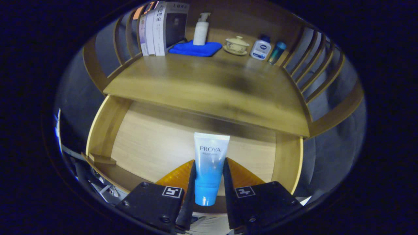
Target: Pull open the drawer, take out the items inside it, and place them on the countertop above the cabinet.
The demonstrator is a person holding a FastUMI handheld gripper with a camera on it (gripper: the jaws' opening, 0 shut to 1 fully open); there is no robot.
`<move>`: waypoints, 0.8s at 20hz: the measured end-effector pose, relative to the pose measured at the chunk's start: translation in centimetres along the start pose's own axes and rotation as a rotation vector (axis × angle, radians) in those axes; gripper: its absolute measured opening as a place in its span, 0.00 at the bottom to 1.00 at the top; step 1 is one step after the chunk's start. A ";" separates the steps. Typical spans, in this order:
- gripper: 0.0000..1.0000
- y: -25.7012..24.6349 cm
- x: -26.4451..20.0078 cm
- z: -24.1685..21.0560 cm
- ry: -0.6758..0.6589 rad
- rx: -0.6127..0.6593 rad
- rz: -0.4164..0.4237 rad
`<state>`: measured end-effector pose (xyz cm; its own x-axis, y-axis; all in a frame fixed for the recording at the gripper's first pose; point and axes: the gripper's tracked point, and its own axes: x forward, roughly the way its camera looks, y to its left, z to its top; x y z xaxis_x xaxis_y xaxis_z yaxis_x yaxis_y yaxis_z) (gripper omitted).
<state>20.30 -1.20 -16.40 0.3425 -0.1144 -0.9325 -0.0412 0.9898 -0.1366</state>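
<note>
The gripper (209,182) is closed on a tube (210,168) of face wash, one finger pressed to each side of its lower body, so the tube stands upright between them with its cap pointing down toward the near edge and its flat crimped end up. Holding it by the waist like that looks sensible: the soft body gives a little under the fingers and the tube cannot roll away. Tube and fingers hang over the open drawer (107,130), which is pulled well out from under the cabinet; its pale wooden floor shows bare around the tube, so I judge this to be the last, or only, thing left inside. Whether the cap touches the drawer floor or is lifted clear of it, I cannot tell. Just beyond and above lies the countertop (209,88), broad and mostly bare in its near part, a ready landing place. Along its far edge sit things pushed back out of the way: books (160,29) standing at the far left, a pump bottle (201,31) on a folded blue cloth (196,49), a lidded cup (236,45) on its saucer, and two small bottles (261,49) at the far right.
</note>
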 end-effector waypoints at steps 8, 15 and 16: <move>0.45 -0.4 -2.0 7.7 -0.111 0.016 -0.025; 0.45 -1.0 -0.1 15.5 -0.170 0.034 -0.088; 0.45 -1.0 0.3 16.3 -0.165 0.052 -0.086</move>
<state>35.74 -0.86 -11.12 0.4920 -0.1871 -0.8503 0.0420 0.9806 -0.1915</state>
